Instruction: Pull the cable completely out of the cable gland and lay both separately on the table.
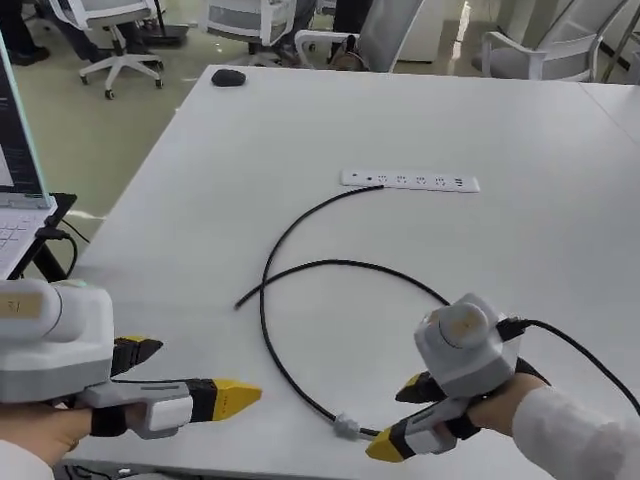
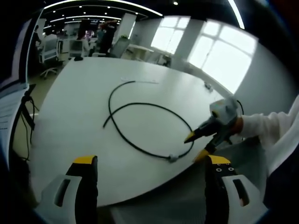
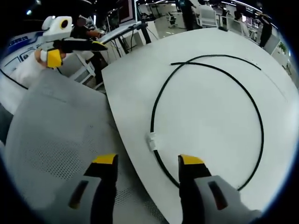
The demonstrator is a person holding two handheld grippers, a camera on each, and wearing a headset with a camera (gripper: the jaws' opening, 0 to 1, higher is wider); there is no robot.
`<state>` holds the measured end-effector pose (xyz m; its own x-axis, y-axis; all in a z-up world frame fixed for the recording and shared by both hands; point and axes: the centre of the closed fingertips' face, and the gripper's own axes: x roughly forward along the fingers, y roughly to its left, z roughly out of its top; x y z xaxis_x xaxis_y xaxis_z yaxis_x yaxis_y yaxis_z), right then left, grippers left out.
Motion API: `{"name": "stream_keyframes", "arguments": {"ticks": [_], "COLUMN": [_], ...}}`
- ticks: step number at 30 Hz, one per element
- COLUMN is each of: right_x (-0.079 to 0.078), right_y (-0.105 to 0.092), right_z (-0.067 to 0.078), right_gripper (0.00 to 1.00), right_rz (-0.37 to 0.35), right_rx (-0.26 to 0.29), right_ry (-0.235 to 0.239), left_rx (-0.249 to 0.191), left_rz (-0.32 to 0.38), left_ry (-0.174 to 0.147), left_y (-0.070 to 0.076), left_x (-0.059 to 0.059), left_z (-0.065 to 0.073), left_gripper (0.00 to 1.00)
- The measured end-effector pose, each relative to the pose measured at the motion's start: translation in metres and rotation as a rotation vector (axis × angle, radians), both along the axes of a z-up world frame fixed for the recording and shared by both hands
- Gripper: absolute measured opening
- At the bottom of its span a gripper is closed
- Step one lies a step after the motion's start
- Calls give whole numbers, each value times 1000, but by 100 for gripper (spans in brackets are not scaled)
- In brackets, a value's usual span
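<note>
Black cable (image 1: 335, 262) lies in a wide loop on the white bench (image 1: 480, 260) and runs through the small pale cable gland (image 1: 345, 427), so nothing is separated yet. The bench's near edge passes just beside the gland. From the gland, one run of cable climbs away to an end near the power strip (image 1: 410, 181), far beyond the gland. The other run leaves the gland's opposite side, sweeps round the loop and finishes at a free end well apart from the gland, on its left. Long stretches of cable sit on both sides of the gland.

The right tongs (image 1: 385, 422) hover just beside the gland, spread and empty. In the right gripper view the gland sits just ahead of the gap between their yellow tips. The left tongs (image 1: 210, 370) hang well apart from the gland, off to its left, also spread with nothing between them.

As I judge it, the task is at its very start: the approach to the first grasp. The next move calls for one pair of tongs to pinch the gland's body firmly and the other to pinch the cable close beside it. The cable then has to be drawn through in repeated pulls, since so much length must pass. Feeding the shorter run through looks wiser, though I cannot tell for sure which run is shorter. A loose hold on the gland would likely let it slide along the cable instead of coming off.
</note>
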<state>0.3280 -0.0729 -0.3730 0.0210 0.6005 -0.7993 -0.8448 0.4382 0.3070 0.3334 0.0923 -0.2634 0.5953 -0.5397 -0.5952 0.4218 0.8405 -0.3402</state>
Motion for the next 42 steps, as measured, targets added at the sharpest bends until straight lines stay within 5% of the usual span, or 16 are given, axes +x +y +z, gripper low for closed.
{"name": "stream_keyframes", "arguments": {"ticks": [8, 19, 27, 28, 34, 37, 42], "right_x": [0, -3, 10, 12, 10, 12, 22], "right_y": [24, 26, 22, 27, 19, 19, 12], "right_z": [-14, -38, -46, -42, -41, -24, 11], "right_gripper": [50, 37, 13, 13, 12, 12, 11], "right_rz": [-1, 85, 85, 123, 146, 124, 180], "right_rx": [17, -79, -87, -51, -78, -41, -21], "right_ry": [-3, -89, -180, -210, -218, -193, -277], "left_rx": [-5, -17, -17, -17, -17, -24, -25], "left_rz": [12, 7, 1, -2, -16, -23, -55], "left_ry": [-5, -7, -7, -6, -19, -43, -72], "left_y": [3, 3, 2, 2, -2, -4, -11], "left_x": [0, -1, -1, -1, -2, 0, 5], "left_z": [1, 1, 1, 1, 4, 9, 17], "left_gripper": [95, 94, 93, 93, 90, 88, 83]}}
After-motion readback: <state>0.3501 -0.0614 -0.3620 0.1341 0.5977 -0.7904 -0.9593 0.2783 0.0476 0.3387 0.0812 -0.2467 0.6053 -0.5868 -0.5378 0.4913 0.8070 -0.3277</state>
